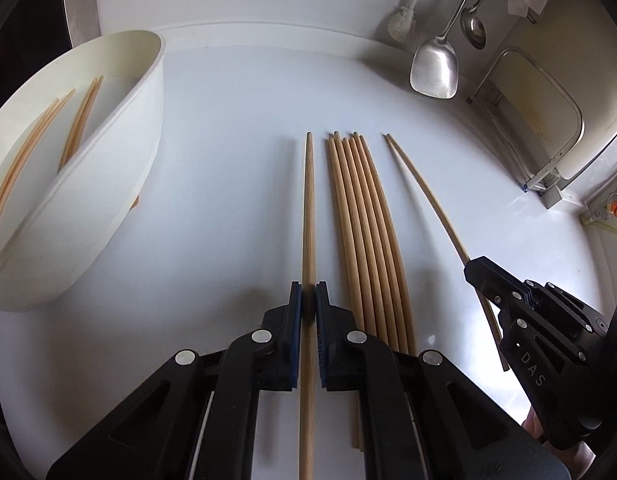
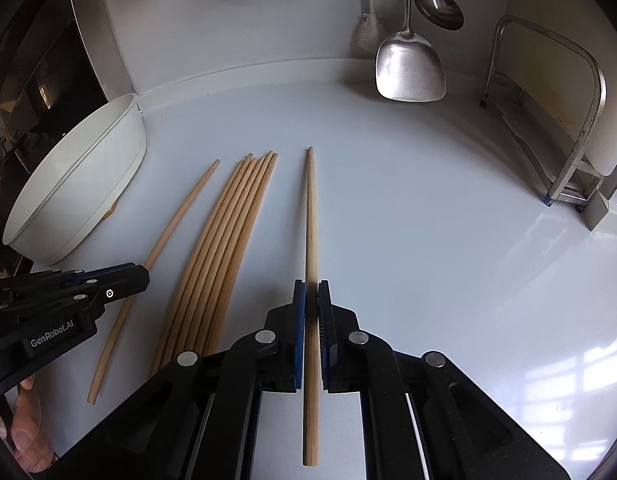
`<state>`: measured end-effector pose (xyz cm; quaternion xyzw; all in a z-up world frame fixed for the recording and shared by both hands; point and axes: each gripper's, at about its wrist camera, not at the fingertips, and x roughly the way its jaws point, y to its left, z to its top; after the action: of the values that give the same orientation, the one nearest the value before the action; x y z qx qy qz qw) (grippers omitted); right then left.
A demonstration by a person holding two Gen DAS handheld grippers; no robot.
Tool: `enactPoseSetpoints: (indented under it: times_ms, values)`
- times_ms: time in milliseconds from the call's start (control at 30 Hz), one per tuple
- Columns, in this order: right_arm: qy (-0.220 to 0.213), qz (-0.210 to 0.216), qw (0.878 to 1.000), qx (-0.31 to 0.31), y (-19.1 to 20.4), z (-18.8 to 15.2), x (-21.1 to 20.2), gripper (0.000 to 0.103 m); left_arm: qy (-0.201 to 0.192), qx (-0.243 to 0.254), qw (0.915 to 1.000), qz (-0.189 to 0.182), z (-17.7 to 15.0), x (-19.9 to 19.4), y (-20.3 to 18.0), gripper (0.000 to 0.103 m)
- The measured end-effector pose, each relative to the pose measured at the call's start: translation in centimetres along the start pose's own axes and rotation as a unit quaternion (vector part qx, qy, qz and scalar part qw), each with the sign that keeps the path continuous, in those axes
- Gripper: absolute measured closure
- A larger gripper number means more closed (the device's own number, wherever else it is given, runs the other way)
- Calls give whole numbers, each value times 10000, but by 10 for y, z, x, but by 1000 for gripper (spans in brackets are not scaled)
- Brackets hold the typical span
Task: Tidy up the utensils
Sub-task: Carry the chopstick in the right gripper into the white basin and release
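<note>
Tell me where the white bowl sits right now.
The white bowl sits at the far left of both views on the counter, left of the loose chopstick bundle.

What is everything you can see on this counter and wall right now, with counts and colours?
Bowl: one, white, on the counter's far left.
Chopsticks in bowl: about four, light wood.
Chopstick bundle: about six, light wood, side by side mid-counter.
Left lone chopstick: one, wood, between bowl and bundle.
Right lone chopstick: one, wood, on the bundle's other side.
Spatula: one, steel, hanging on the back wall.
Ladle: one, steel, hanging beside the spatula.
Brush: one, white, hanging.
Rack: one, metal, far right.
Counter: white.
Left tool: black, closed on the left lone chopstick.
Right tool: black, closed on the right lone chopstick.
</note>
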<state>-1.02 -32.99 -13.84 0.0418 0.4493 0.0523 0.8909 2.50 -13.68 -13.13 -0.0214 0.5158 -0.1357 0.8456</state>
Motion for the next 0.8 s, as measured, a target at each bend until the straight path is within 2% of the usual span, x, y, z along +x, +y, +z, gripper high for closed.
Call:
enactPoseSetpoints:
  times_ms: [500, 800]
  values:
    - [-196, -63, 9997, 95, 24, 23, -34, 97, -295, 129, 9994, -102, 28, -42, 11, 96]
    - [-412, -15, 9990, -143, 57, 55, -71, 97, -556, -19, 9984, 33, 43, -88, 51, 96]
